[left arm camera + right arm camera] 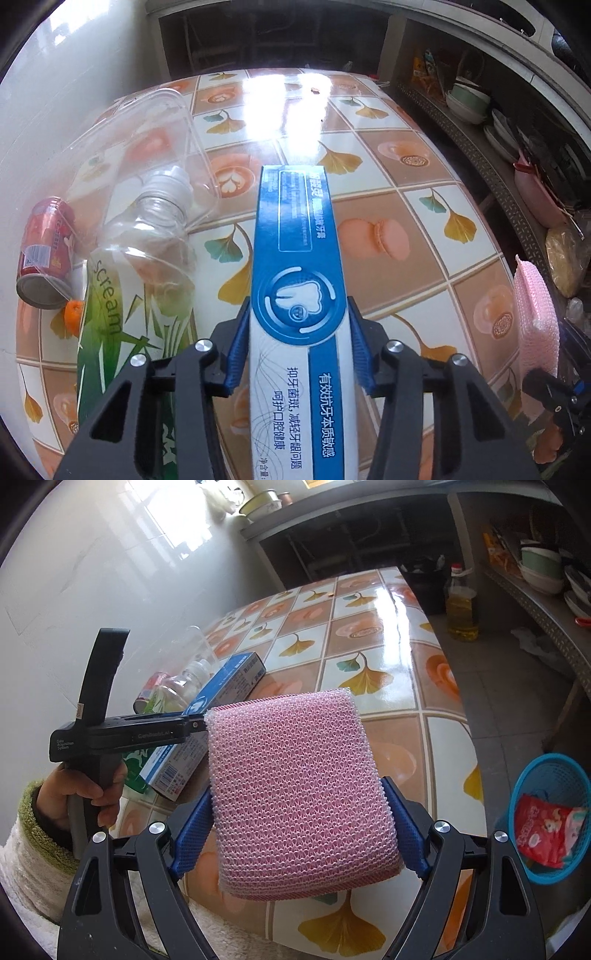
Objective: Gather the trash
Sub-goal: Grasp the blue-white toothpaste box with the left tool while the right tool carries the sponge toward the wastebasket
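Note:
My left gripper [297, 328] is shut on a long blue and white toothpaste box [295, 236], held above the patterned table [406, 206]; the box also shows in the right wrist view [207, 716]. My right gripper [299, 812] is shut on a pink mesh sponge [295, 790], which also shows in the left wrist view [535, 317]. A clear plastic bottle [147, 258] with a green label, a red can [44, 251] and a clear plastic tub [147, 140] lie at the table's left side by the wall.
A blue basket [550, 812] holding a red wrapper [543, 834] stands on the floor right of the table. An oil bottle [461, 605] stands on the floor farther back. Shelves with bowls [469, 103] run along the right. A small orange piece [74, 314] lies by the can.

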